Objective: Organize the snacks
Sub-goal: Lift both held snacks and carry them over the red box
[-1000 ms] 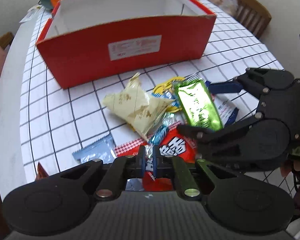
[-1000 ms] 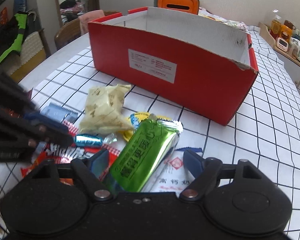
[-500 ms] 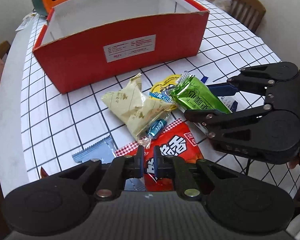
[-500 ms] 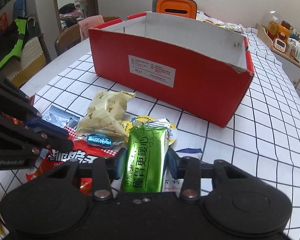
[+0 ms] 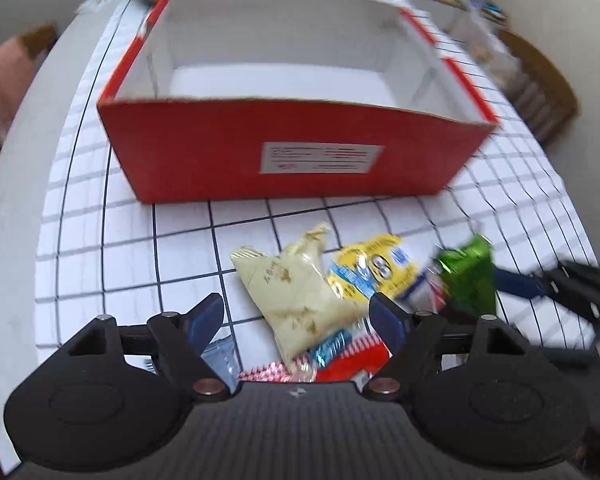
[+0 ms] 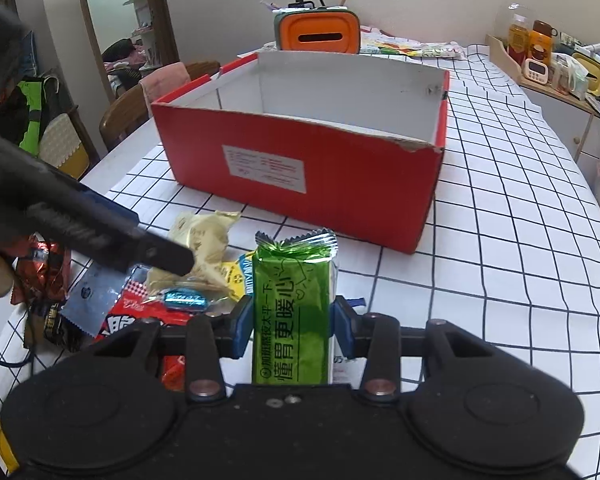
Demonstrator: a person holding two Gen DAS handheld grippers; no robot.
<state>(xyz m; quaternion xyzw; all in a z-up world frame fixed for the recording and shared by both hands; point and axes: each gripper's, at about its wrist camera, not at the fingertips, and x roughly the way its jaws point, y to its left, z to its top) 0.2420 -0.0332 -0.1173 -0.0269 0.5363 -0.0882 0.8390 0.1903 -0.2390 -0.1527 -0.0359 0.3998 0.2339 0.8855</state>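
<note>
Right gripper (image 6: 294,326): clamped on the green snack packet (image 6: 292,312), pads pressing its two long sides; the packet is lifted off the table
Packet axis: long axis runs forward along the fingers; crimped top end points away from the tool toward the red box (image 6: 320,168); printed face up
Left gripper (image 5: 296,314): spread wide and holding nothing; it hangs over the loose pile, with the beige pouch (image 5: 296,296) lying between its fingers
Key relation: the box lies straight ahead of the right gripper, beyond the packet's tip, its open top facing up and its long side crosswise to the packet; the right gripper is the one carrying, so the drop looks to be its job
Box interior: white, seemingly bare in both views
Pile: yellow packet (image 5: 374,270), blue-wrapped candy (image 6: 184,300) and red bag (image 6: 140,320) lie on the checked tablecloth (image 6: 500,240) just before the box
Likely step: carry forward over the near wall
</note>
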